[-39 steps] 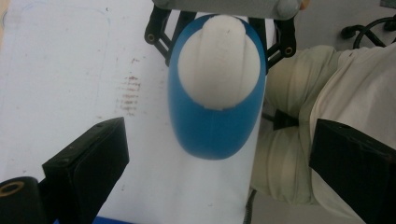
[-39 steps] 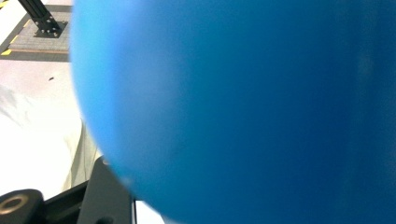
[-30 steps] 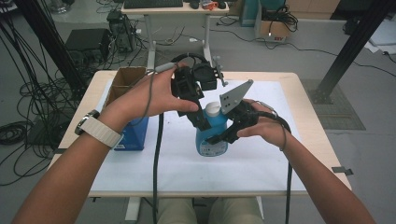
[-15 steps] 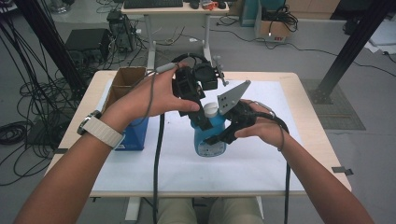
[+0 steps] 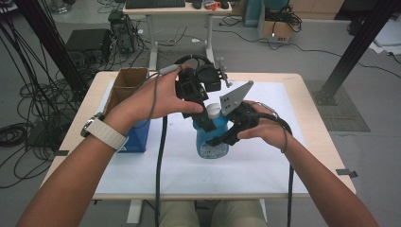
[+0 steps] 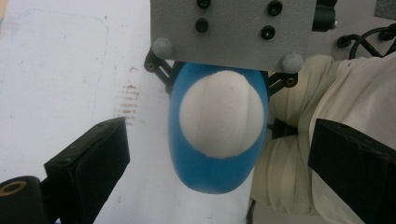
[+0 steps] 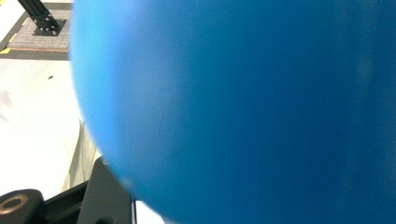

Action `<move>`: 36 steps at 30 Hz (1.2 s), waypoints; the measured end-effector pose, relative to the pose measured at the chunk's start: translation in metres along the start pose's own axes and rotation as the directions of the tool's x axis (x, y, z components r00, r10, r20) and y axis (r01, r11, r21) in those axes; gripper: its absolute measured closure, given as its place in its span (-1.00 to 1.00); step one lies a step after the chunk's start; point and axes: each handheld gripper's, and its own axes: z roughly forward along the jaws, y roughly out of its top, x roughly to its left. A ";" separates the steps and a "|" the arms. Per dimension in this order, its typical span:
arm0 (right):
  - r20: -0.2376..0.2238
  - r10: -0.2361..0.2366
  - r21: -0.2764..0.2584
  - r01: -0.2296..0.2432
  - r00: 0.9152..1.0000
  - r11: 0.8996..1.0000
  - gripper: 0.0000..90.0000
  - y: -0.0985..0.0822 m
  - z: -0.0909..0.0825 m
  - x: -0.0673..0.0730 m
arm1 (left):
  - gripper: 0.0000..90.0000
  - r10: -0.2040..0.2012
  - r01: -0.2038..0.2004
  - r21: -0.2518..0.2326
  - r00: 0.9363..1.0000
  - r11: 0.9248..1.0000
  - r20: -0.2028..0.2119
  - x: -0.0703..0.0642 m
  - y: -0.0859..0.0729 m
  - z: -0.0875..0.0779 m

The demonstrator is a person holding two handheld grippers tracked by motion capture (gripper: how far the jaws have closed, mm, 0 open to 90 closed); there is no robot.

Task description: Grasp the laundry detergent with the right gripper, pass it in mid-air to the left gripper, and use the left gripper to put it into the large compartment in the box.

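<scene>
Two tongs: right tongs [image 5: 222, 137] clamped on blue bottle [image 5: 213, 139]; left tongs [image 6: 219, 154] apart around white cap [image 6: 219, 114].

A pale wooden tabletop [image 5: 309, 113] carries a white mat [image 5: 255, 165]; a blue bottle [image 5: 213, 137] stands between the claws, an open cardboard box [image 5: 124, 85] beyond the left claw [image 5: 205, 120].

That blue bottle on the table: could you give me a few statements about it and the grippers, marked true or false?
1. The blue bottle stands upright on the white mat. True.
2. Its cap is red. False: it is white.
3. The right gripper clamps the bottle's body. True.
4. The left gripper is shut on the cap. False: its jaws stand open on either side of it.
5. A cardboard box sits at the table's left. True.
</scene>
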 end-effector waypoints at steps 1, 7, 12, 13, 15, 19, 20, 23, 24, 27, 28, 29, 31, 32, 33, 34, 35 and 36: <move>0.000 0.000 0.000 0.000 1.000 1.000 -0.03 0.000 0.000 0.000 | -0.87 0.000 0.000 0.000 1.000 1.000 0.000 0.000 0.000 0.000; -0.001 -0.012 -0.002 0.012 1.000 1.000 -0.03 0.000 0.000 -0.001 | -0.87 -0.003 0.003 0.002 1.000 1.000 0.002 0.000 0.001 0.000; -0.006 -0.013 0.009 0.013 1.000 1.000 -0.03 0.000 -0.001 -0.001 | -0.87 -0.003 0.003 0.003 1.000 1.000 0.004 0.000 0.002 0.001; -0.006 -0.013 0.009 0.013 1.000 1.000 -0.03 0.000 -0.001 -0.001 | -0.87 -0.003 0.003 0.003 1.000 1.000 0.004 0.000 0.002 0.001; -0.012 -0.019 0.011 0.019 1.000 1.000 -0.03 0.000 -0.001 -0.002 | -0.86 -0.003 0.003 0.004 1.000 1.000 0.005 0.000 0.002 0.001; -0.011 -0.019 0.012 0.019 1.000 1.000 -0.03 0.000 -0.001 -0.002 | -0.86 -0.003 0.003 0.005 1.000 1.000 0.005 0.000 0.002 0.001; -0.013 -0.013 0.013 0.013 1.000 1.000 -0.03 0.000 -0.001 -0.001 | -0.86 -0.003 0.003 0.004 1.000 1.000 0.004 0.000 0.002 0.001; -0.010 -0.017 0.011 0.017 1.000 1.000 -0.03 0.000 -0.001 -0.002 | -0.86 0.000 0.000 0.006 1.000 1.000 0.006 0.000 0.002 0.001; -0.011 -0.019 0.012 0.019 1.000 1.000 -0.03 0.000 -0.001 -0.002 | -0.86 -0.002 0.002 0.005 1.000 1.000 0.007 0.000 0.002 0.001; -0.014 -0.019 0.012 0.019 1.000 1.000 -0.03 0.000 -0.001 -0.002 | -0.86 -0.002 0.002 0.004 1.000 1.000 0.005 0.000 0.002 0.001; -0.013 -0.018 0.012 0.019 1.000 1.000 -0.03 0.000 -0.001 -0.002 | -0.86 -0.001 0.001 0.007 1.000 1.000 0.006 0.000 0.002 0.001; -0.016 -0.013 0.014 0.013 1.000 1.000 -0.03 0.000 -0.002 -0.002 | -0.86 -0.001 0.001 0.007 1.000 1.000 0.006 0.000 0.002 0.001; -0.005 -0.004 0.016 0.004 1.000 1.000 -0.03 0.000 -0.002 -0.001 | -0.86 0.003 -0.003 0.002 1.000 1.000 0.008 0.000 0.003 0.001; -0.005 -0.004 0.016 0.004 1.000 1.000 -0.03 0.000 -0.002 -0.001 | -0.86 0.003 -0.003 0.002 1.000 1.000 0.008 0.000 0.003 0.001; -0.012 -0.005 0.015 0.006 1.000 1.000 -0.03 0.000 -0.002 -0.001 | -0.86 0.000 0.000 0.002 1.000 1.000 0.010 0.000 0.003 0.001; -0.010 -0.007 0.011 0.007 1.000 1.000 -0.03 0.000 -0.002 -0.002 | -0.86 0.005 -0.005 0.003 1.000 1.000 0.007 0.001 0.002 0.001; -0.010 -0.007 0.011 0.007 1.000 1.000 -0.03 0.000 -0.002 -0.002 | -0.86 0.005 -0.005 0.003 1.000 1.000 0.007 0.001 0.002 0.001; -0.009 -0.005 0.011 0.005 1.000 1.000 -0.03 0.000 -0.002 -0.001 | -0.86 0.000 0.000 0.003 1.000 1.000 0.007 0.001 0.002 0.001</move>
